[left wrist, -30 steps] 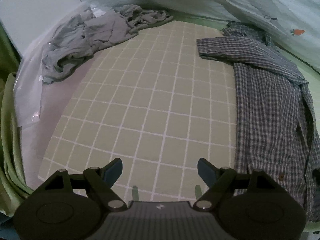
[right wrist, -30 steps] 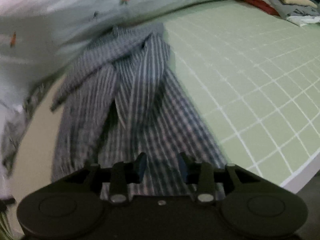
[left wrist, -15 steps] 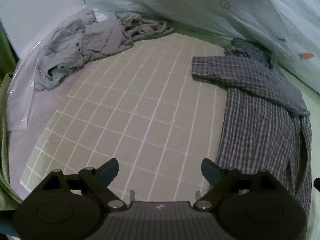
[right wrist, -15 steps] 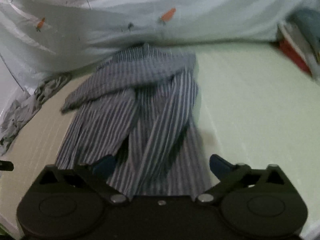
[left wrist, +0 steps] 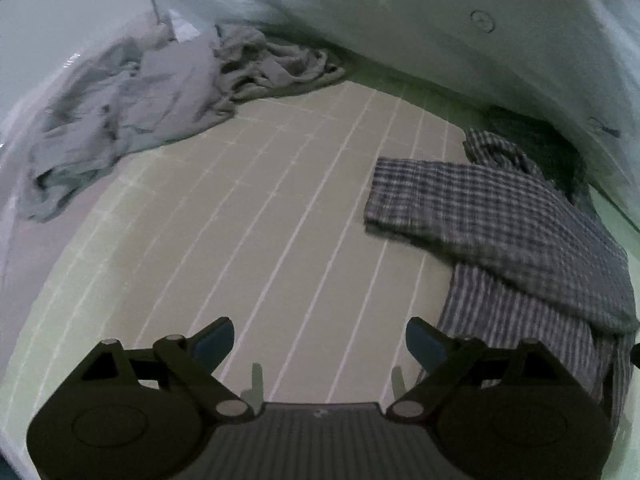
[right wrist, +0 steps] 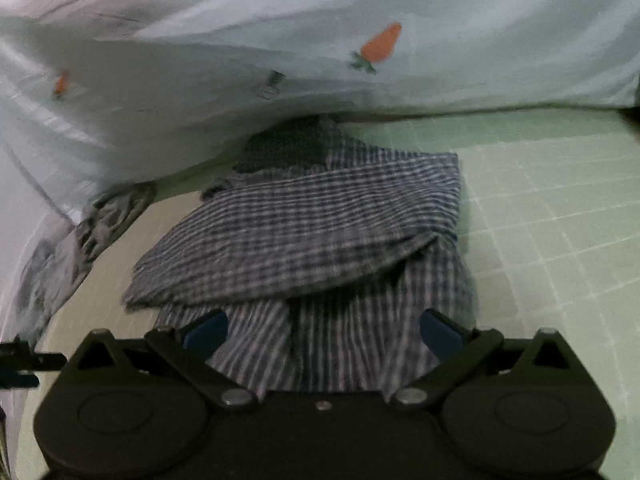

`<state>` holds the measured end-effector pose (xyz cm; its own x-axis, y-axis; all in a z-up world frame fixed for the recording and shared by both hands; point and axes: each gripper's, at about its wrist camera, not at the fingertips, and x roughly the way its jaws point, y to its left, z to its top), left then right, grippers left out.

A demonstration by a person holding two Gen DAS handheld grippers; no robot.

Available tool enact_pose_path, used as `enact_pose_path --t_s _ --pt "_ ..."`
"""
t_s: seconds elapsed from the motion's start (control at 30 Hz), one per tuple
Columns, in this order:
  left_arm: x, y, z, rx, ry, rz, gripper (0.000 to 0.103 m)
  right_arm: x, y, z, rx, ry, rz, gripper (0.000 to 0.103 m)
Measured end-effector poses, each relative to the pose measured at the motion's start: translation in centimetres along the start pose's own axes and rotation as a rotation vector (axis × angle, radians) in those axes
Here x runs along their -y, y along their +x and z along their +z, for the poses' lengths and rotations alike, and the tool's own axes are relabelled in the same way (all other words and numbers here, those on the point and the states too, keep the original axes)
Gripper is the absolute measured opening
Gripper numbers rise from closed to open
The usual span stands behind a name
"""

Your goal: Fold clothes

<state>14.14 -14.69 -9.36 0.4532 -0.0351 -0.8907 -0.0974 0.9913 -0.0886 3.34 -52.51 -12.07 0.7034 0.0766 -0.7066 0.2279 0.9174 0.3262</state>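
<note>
A blue plaid shirt lies on the grid-patterned sheet, one sleeve folded across its body. My right gripper hovers over the shirt's lower part, jaws wide open, with cloth below them but nothing gripped. In the left wrist view the shirt lies to the right. My left gripper is over bare sheet beside it, and its jaws are opening with nothing between them. The right blue fingertip sits close to the shirt's edge.
A crumpled pile of grey clothes lies at the far left, also seen as grey clothes in the right wrist view. A pale quilt with carrot prints bulges along the back, overhanging the shirt's collar end. Green sheet stretches to the right.
The right gripper's jaws went from narrow to wide open and it moved up along the shirt. The left gripper slid forward over the sheet; the folded sleeve and grey pile are nearer.
</note>
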Motion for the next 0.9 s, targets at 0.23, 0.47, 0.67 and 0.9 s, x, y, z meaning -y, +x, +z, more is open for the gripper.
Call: enact_pose_path --t_s 0.23,0.47,0.67,0.9 --pt "1.4 4.6 4.3 -0.028 0.036 0.009 0.093 2.9 4.4 2.3 0.034 0.394 0.048 0.097" --pt "2.8 7.7 6.9 -0.043 0.059 -0.016 0.087 6.3 6.6 2.2 0.045 0.845 0.123 0.083" --pt "4.3 8.9 7.8 -0.069 0.063 -0.05 0.06 6.8 6.6 2.4 0.055 0.886 0.139 0.043" --pt "5.7 9.0 7.7 -0.053 0.071 -0.09 0.021 7.3 5.9 3.1 0.123 0.896 0.225 0.005"
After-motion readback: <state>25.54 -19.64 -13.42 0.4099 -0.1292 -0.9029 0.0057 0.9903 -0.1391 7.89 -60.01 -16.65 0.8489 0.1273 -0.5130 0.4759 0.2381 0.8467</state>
